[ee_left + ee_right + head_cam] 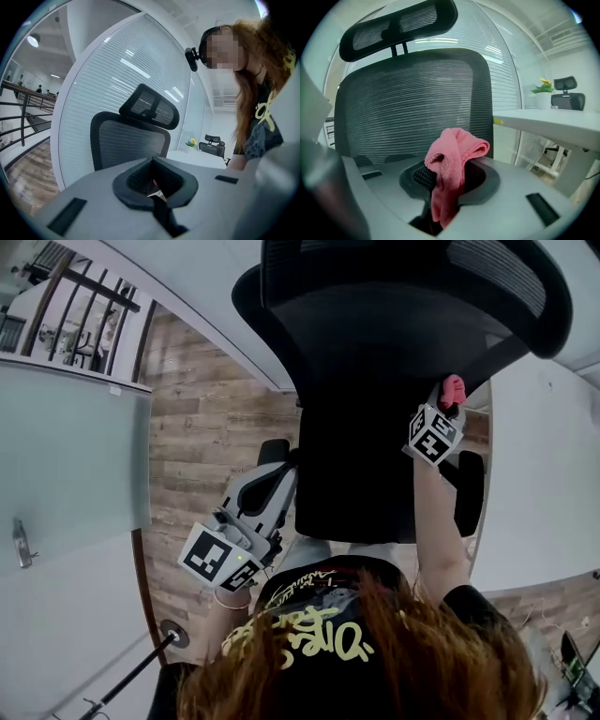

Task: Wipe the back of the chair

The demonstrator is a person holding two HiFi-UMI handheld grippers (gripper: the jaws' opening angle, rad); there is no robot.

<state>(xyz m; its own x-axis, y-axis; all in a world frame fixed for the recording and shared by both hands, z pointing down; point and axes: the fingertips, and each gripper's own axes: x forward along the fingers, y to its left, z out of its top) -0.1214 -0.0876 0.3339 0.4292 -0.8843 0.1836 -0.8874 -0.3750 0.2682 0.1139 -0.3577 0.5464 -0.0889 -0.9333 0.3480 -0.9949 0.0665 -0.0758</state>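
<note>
Black mesh chair [375, 381] is filling the head view from above, with its headrest [469, 277] at the top and wood floor [197, 409] to its left. The right gripper view is looking at the chair back close up and upright, and only this view is showing yellow flowers [543, 84] on a white desk [543, 124]. The left gripper view is taking in the whole chair from further off. Right gripper [448, 409] is sitting at the back's right edge, jaws clamping a bunched pink cloth [457, 159]; can't tell if the cloth is touching the mesh. Left gripper [267, 493] is hanging low at the chair's left, jaws together, holding nothing.
</note>
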